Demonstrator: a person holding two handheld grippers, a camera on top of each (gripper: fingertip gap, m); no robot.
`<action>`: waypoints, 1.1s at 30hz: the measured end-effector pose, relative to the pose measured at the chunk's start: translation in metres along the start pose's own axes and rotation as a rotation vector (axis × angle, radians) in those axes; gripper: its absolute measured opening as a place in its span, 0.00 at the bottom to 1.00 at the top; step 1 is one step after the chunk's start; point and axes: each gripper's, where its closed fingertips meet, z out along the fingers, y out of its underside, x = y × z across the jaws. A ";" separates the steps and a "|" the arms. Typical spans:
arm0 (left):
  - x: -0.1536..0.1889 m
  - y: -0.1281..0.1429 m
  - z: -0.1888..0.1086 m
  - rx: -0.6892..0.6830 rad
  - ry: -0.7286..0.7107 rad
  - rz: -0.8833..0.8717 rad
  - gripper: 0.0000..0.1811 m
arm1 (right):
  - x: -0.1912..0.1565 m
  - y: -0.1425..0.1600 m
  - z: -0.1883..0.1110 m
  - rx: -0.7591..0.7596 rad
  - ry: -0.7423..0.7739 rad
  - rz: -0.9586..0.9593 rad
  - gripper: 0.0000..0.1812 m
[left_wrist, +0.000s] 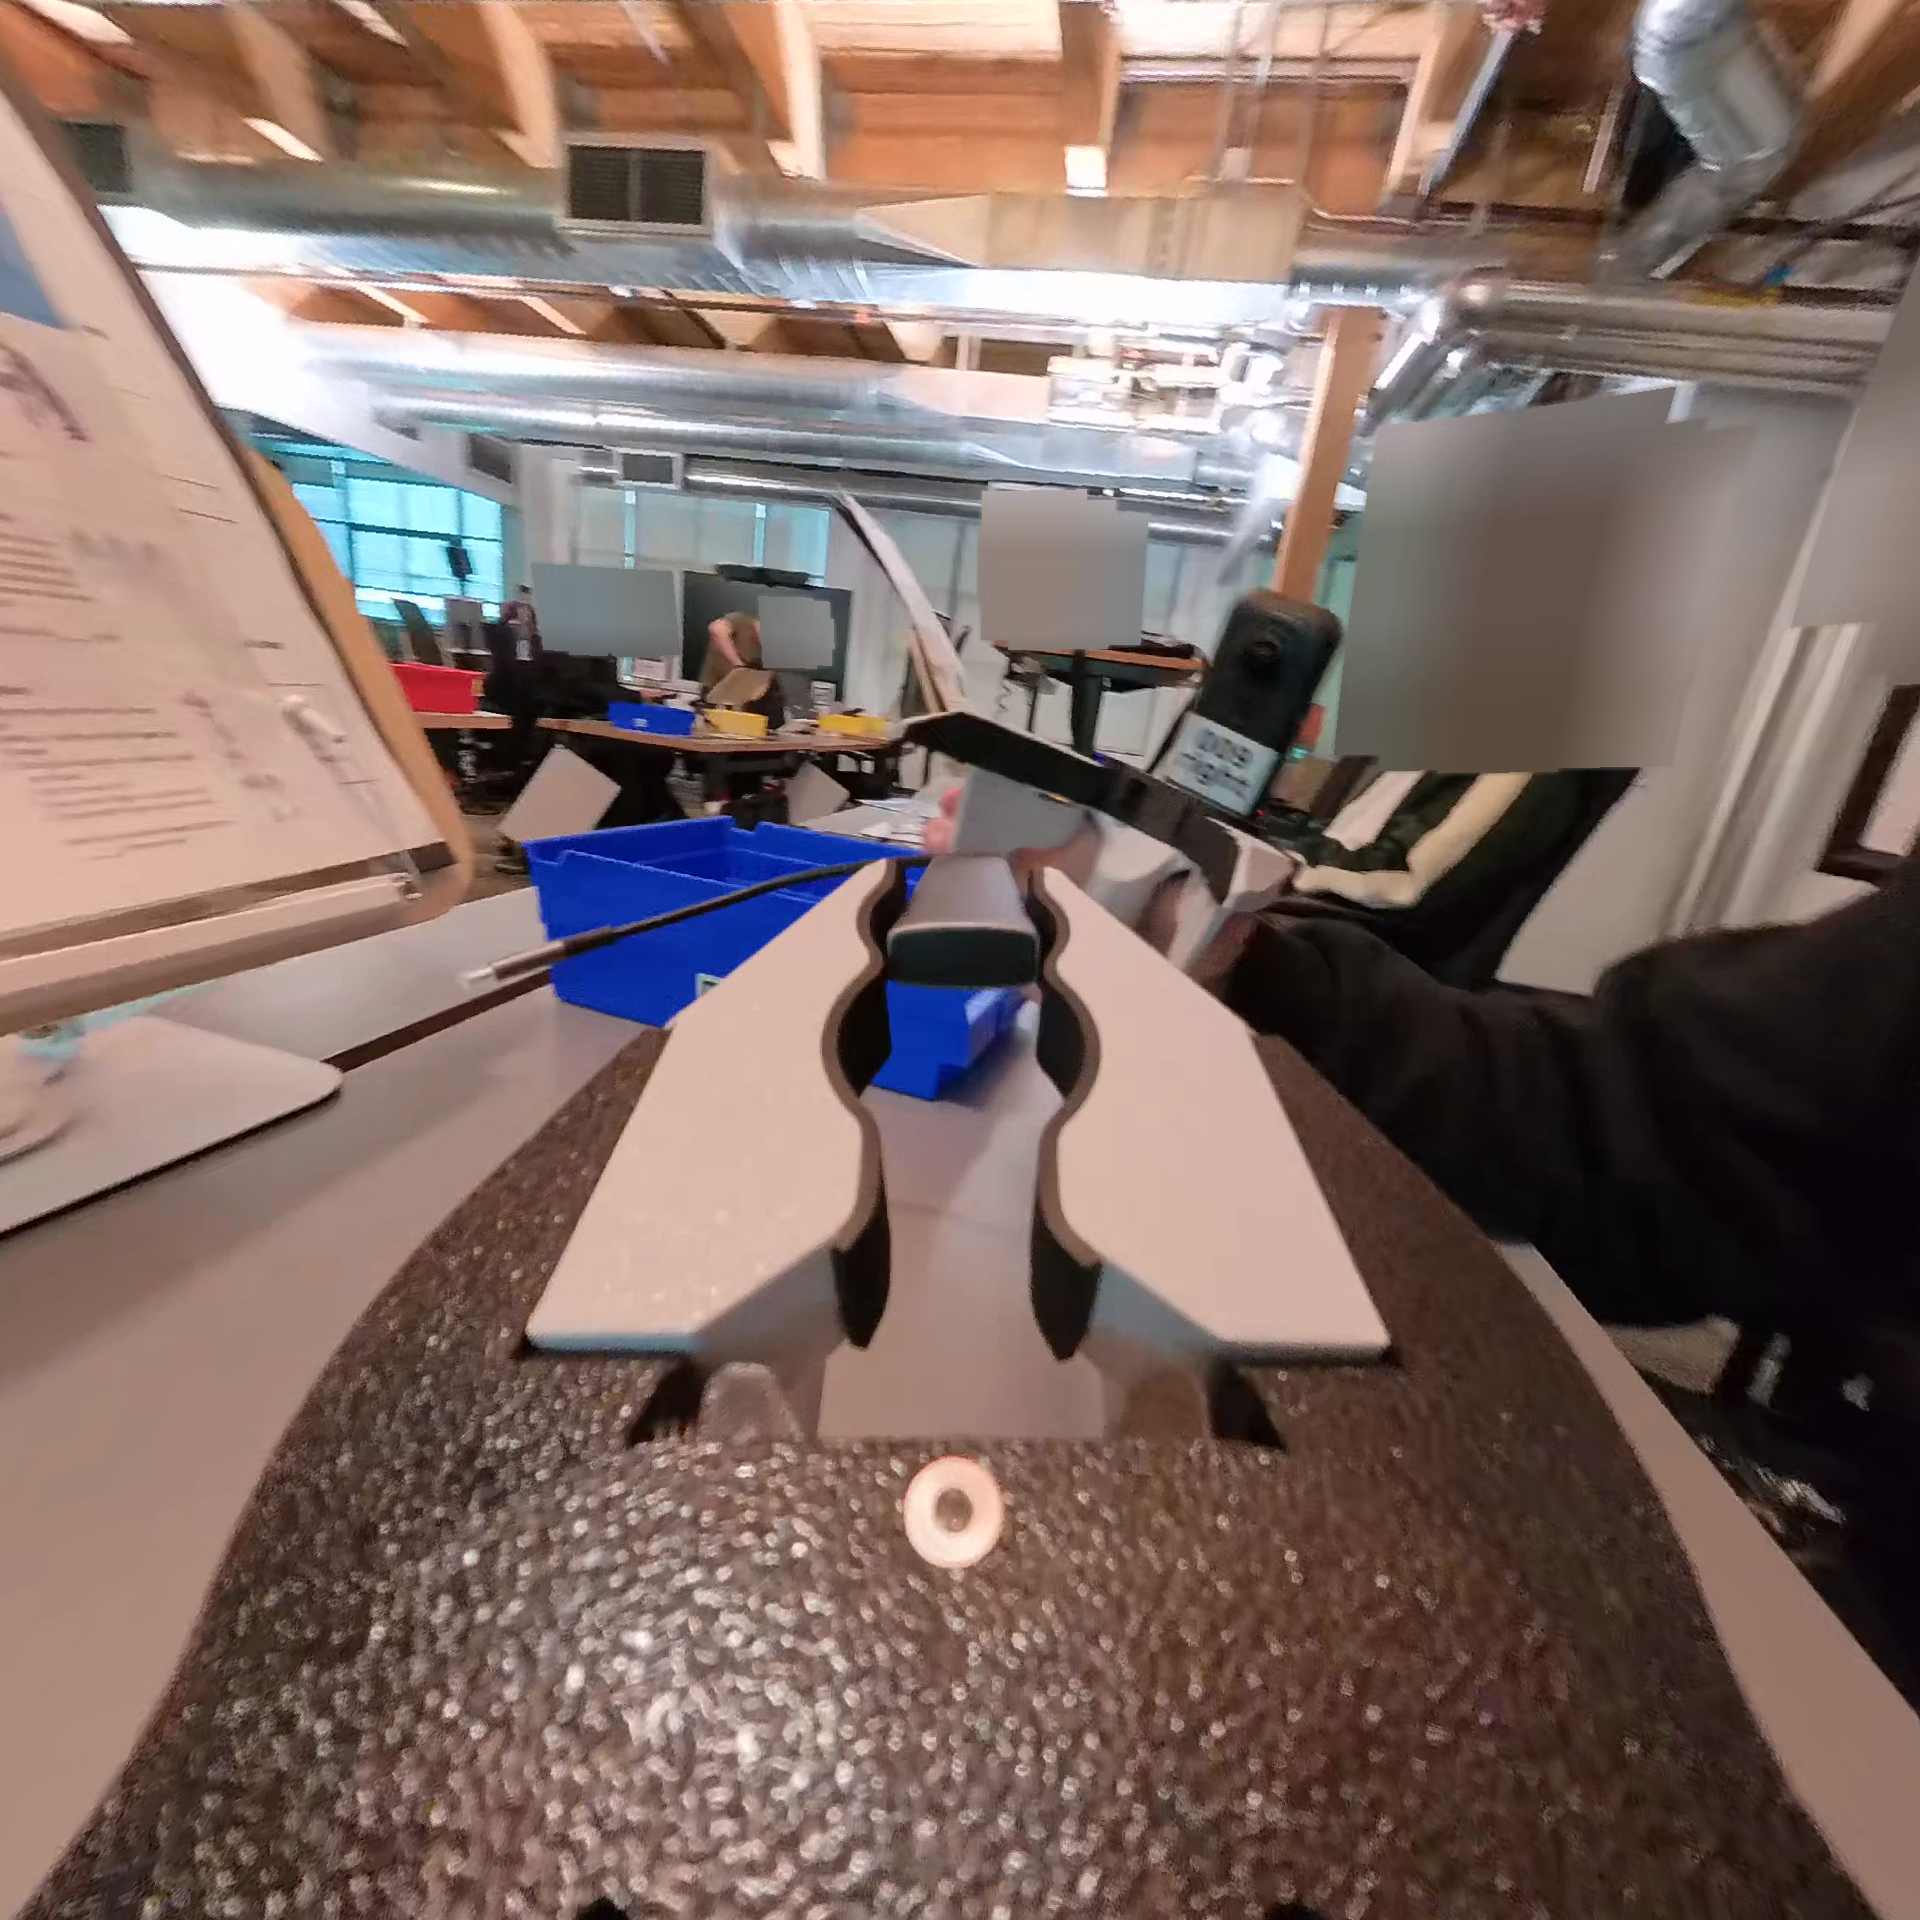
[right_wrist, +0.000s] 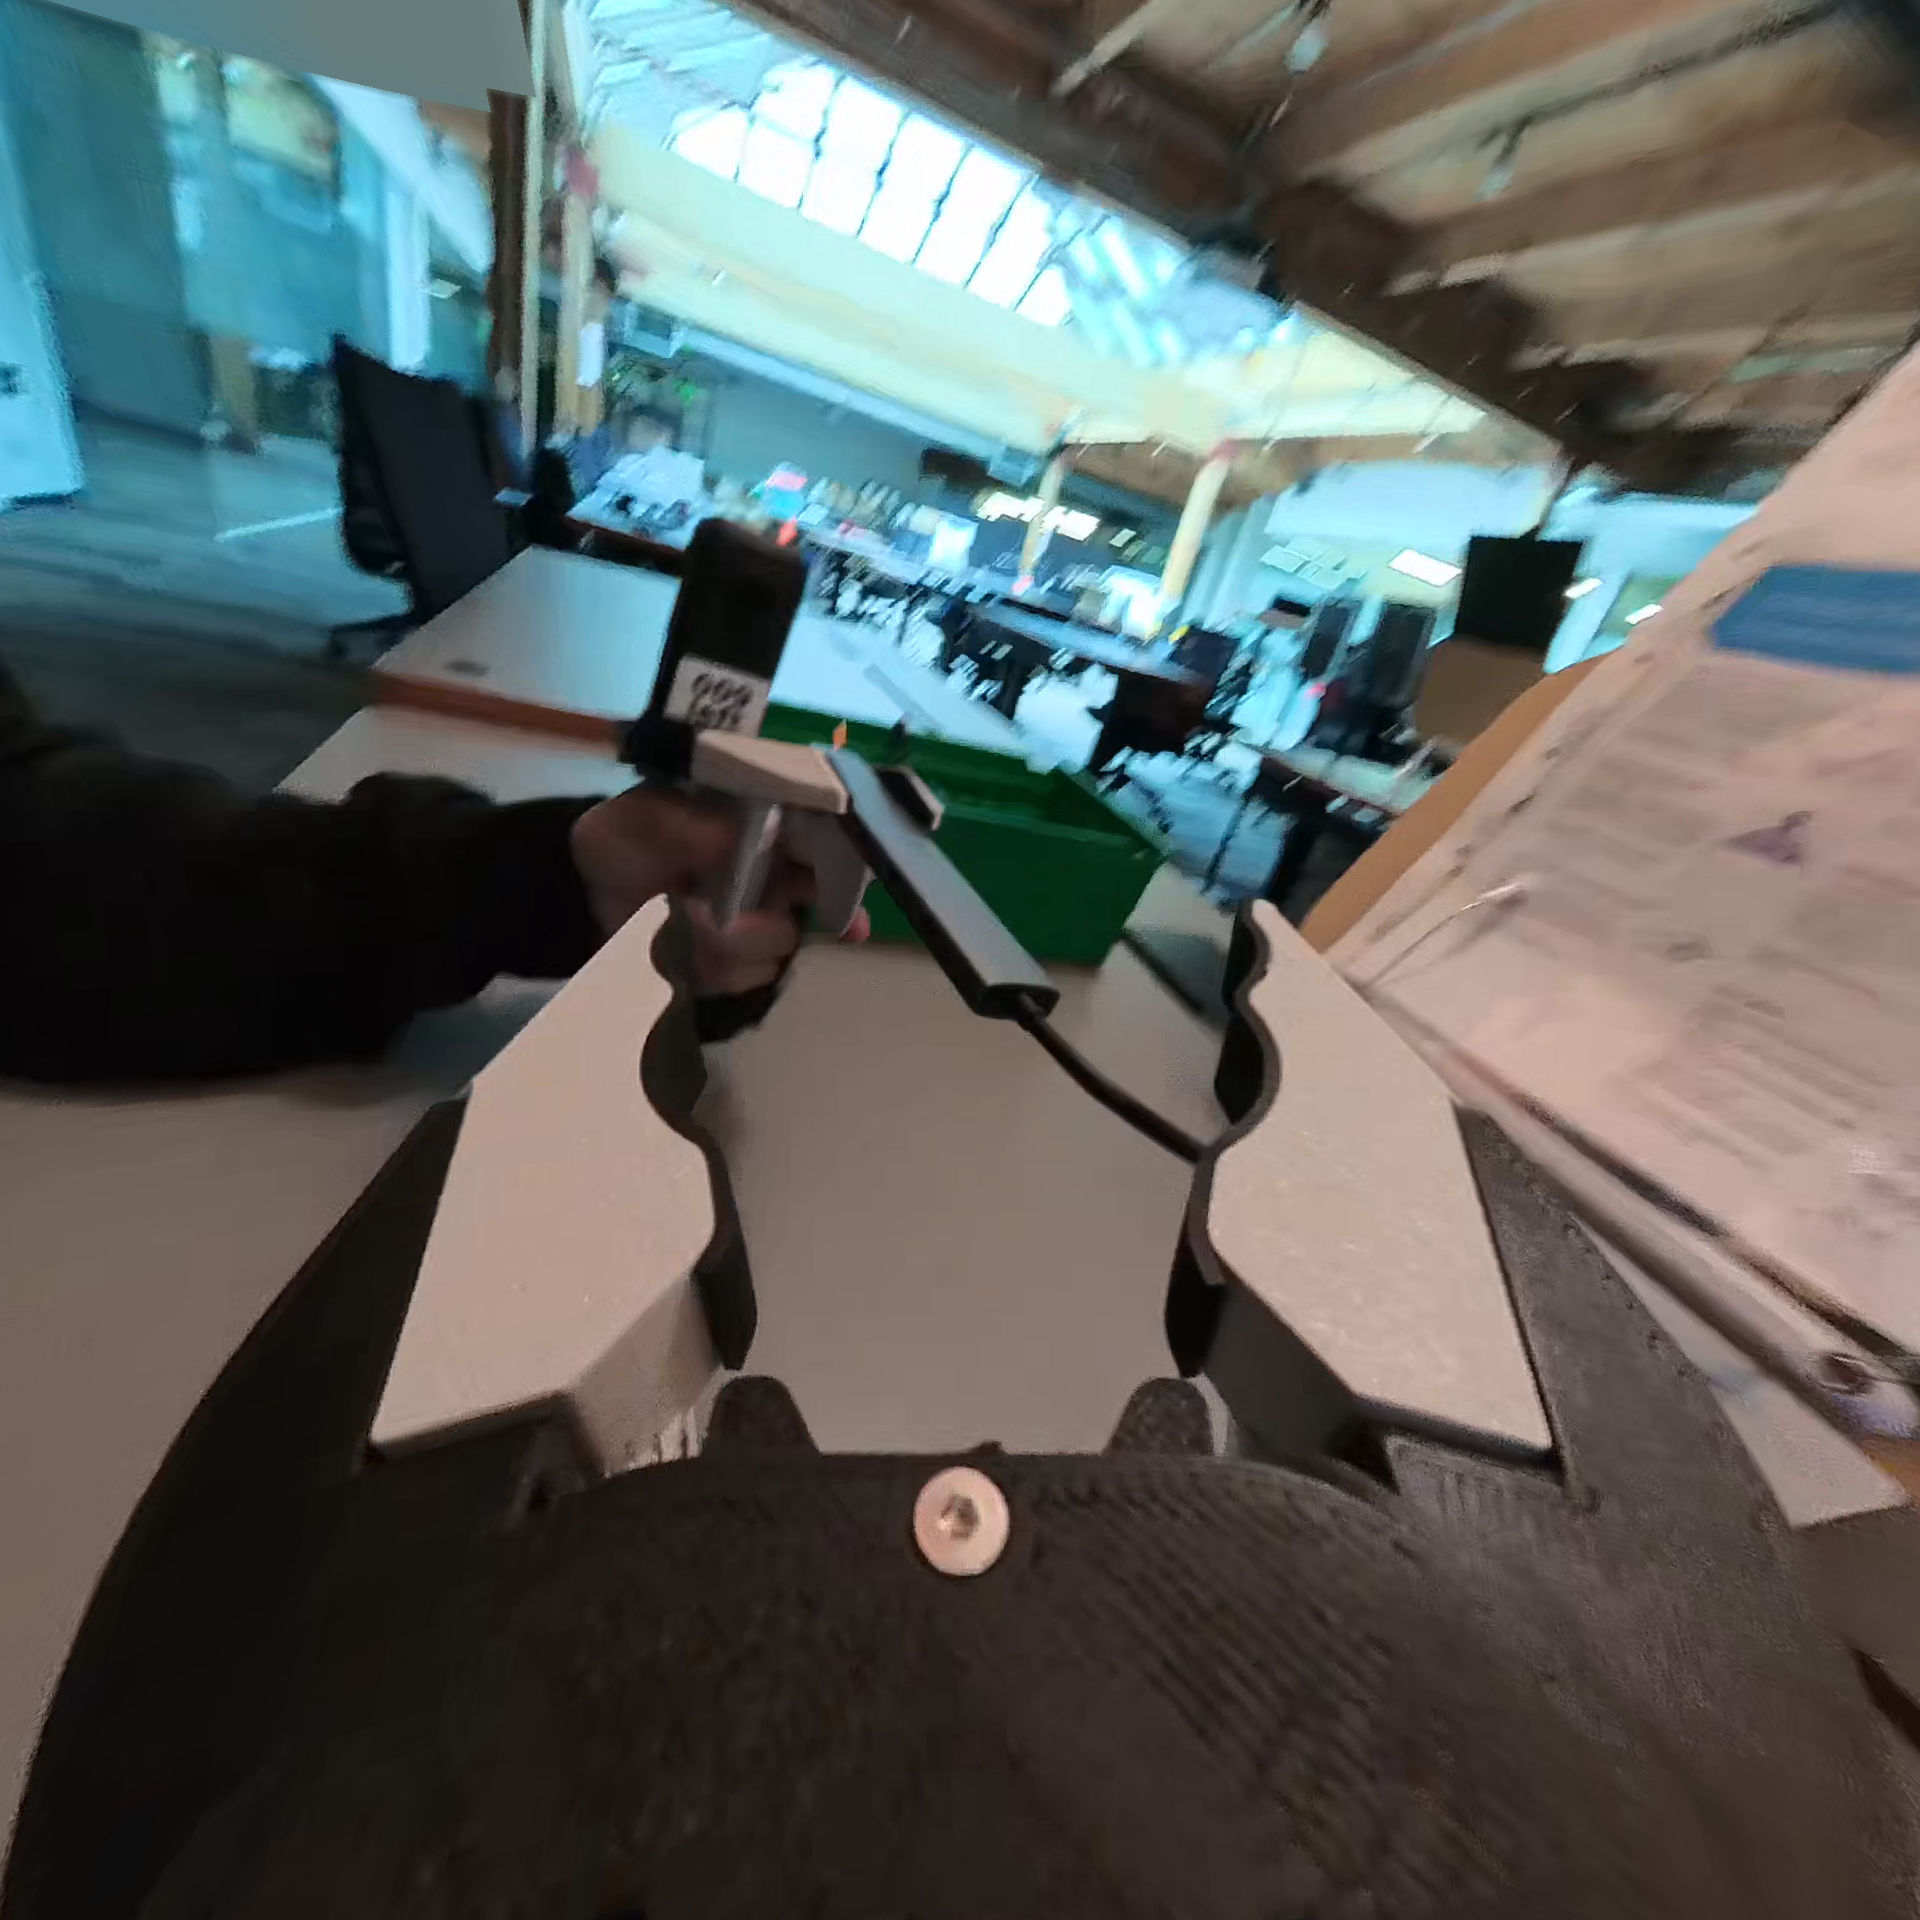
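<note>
Pale table (left_wrist: 187, 1299) beneath timber-ceilinged workshop; left gripper (left_wrist: 961, 940) pinching grey adapter (left_wrist: 961, 935), right gripper (right_wrist: 956, 997) spread beside its cable (right_wrist: 1117, 1096).

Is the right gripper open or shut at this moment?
Open. In its own wrist view the right gripper has its two fingers wide apart, bare table between them, nothing held.

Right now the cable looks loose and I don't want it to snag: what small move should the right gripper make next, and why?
Probably ease the right gripper slightly to its right, so the black cable lies between its fingers. It is open and empty. The left gripper clamps the grey adapter, and the cable runs to the right finger's inner edge.
</note>
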 end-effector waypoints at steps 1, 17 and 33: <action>0.004 0.004 0.001 -0.010 0.034 0.007 0.11 | -0.006 0.006 0.004 -0.033 -0.053 0.022 0.54; 0.032 0.044 0.013 -0.134 0.178 0.244 0.11 | -0.026 0.053 0.001 -0.147 0.000 -0.035 0.33; 0.032 0.037 0.011 -0.096 0.183 0.196 0.11 | -0.040 0.062 0.004 -0.129 -0.103 0.046 0.11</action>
